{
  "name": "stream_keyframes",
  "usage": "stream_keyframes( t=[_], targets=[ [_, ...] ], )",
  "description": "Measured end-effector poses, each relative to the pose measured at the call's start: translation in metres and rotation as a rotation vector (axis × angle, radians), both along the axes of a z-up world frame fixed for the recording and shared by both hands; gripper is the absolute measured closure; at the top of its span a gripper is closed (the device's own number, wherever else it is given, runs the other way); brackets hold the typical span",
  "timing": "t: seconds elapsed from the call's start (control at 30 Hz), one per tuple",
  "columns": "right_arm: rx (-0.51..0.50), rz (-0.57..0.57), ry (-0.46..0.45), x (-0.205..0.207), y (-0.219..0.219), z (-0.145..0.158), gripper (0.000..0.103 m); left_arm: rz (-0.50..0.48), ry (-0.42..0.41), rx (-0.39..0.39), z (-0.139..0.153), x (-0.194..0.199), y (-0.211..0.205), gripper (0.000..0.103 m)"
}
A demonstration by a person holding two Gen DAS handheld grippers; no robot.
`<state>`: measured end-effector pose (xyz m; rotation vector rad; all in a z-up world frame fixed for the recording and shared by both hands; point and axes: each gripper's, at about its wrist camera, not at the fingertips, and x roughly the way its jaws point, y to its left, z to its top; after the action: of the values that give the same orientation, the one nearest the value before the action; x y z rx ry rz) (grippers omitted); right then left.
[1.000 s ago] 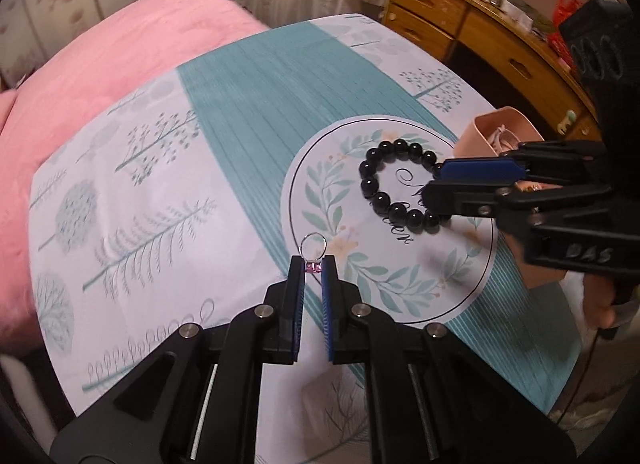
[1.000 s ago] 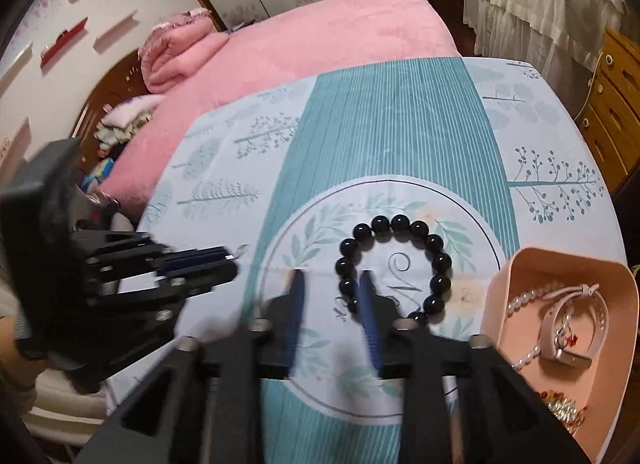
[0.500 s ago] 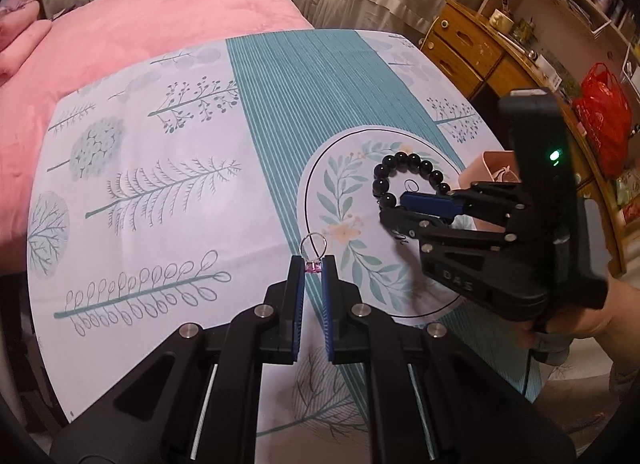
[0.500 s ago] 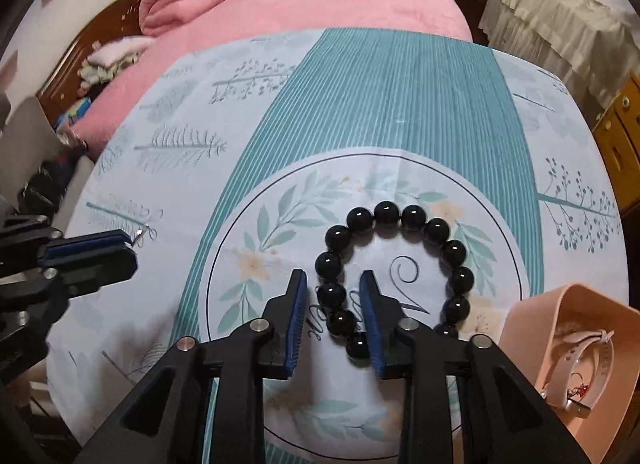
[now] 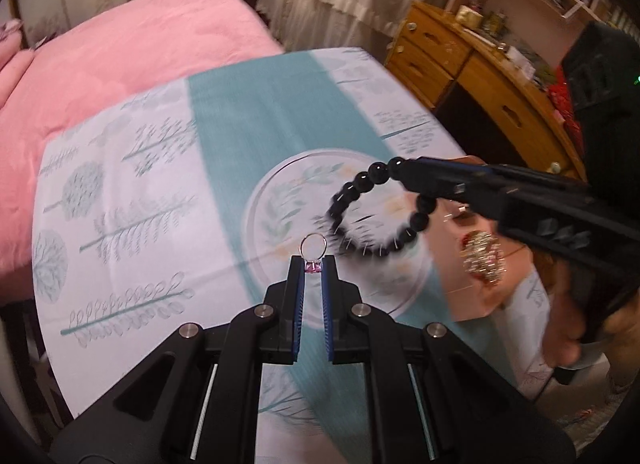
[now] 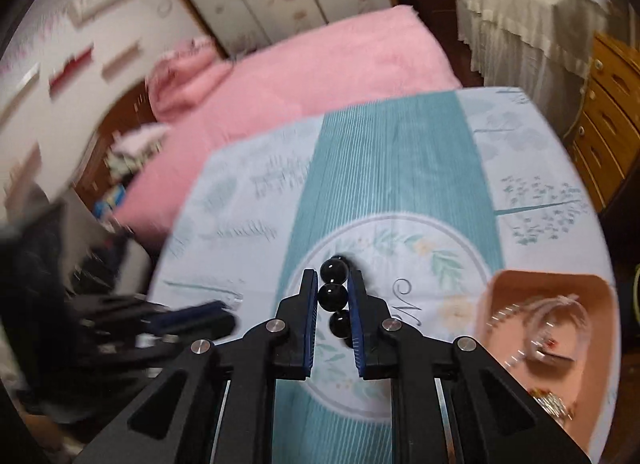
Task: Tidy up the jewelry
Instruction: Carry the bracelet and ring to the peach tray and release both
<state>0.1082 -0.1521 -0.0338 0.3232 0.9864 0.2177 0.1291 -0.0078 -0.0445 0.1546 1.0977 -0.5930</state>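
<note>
Half a second ago the black bead bracelet (image 5: 376, 215) lay flat on the round table's printed cloth (image 5: 248, 111) with the right gripper (image 6: 333, 296) straddling it; now it hangs in the air, one bead pinched between that gripper's narrowed blue pads (image 6: 311, 304) and the rest of the loop dangling below, blurred with swing. Left gripper (image 5: 313, 268) is as it was, closed to a narrow gap on the pink-stoned ring (image 5: 313, 254), whose band stands up just past the fingertips, clear of the cloth.

By my reading the job is well along: the peach tray (image 6: 600, 292) at the table's right edge already holds a pearl strand, a pale strap piece and a gold sparkly piece. Both remaining items are lifted but not yet put away. From the left wrist view the bracelet hangs just beside the tray, nearly over its near rim; the ring is farther off, over the cloth's central medallion
</note>
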Motion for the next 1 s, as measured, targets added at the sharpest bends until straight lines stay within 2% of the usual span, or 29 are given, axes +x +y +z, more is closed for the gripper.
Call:
stream_keyframes(
  t=[0.13, 0.3, 0.47, 0.6, 0.8, 0.93, 1.0],
  targets=[
    [0.029, -0.033, -0.04, -0.03, -0.038, 0.039, 0.089, -0.069, -0.025, -0.027, 0.018, -0.009, -0.036, 0.097],
    [-0.011, -0.088, -0.062, -0.065, -0.084, 0.067, 0.089, -0.14, -0.023, -0.058, 0.027, -0.023, -0.085, 0.097],
    [-0.035, -0.191, -0.031, -0.089, -0.14, 0.056, 0.089, -0.196, 0.003, -0.061, 0.014, -0.039, -0.136, 0.097],
    [-0.029, -0.247, -0.002, -0.099, -0.17, 0.038, 0.089, -0.203, 0.036, -0.03, -0.011, -0.047, -0.173, 0.097],
    [-0.081, -0.274, -0.004, -0.102, -0.18, 0.019, 0.089, -0.173, 0.089, 0.027, -0.049, -0.044, -0.203, 0.097],
    [-0.095, -0.259, -0.001, -0.097, -0.179, 0.011, 0.089, -0.168, 0.1, 0.023, -0.055, -0.044, -0.206, 0.096],
    [-0.086, -0.249, 0.008, -0.091, -0.176, 0.005, 0.089, -0.156, 0.116, 0.013, -0.053, -0.043, -0.201, 0.087]
  ],
)
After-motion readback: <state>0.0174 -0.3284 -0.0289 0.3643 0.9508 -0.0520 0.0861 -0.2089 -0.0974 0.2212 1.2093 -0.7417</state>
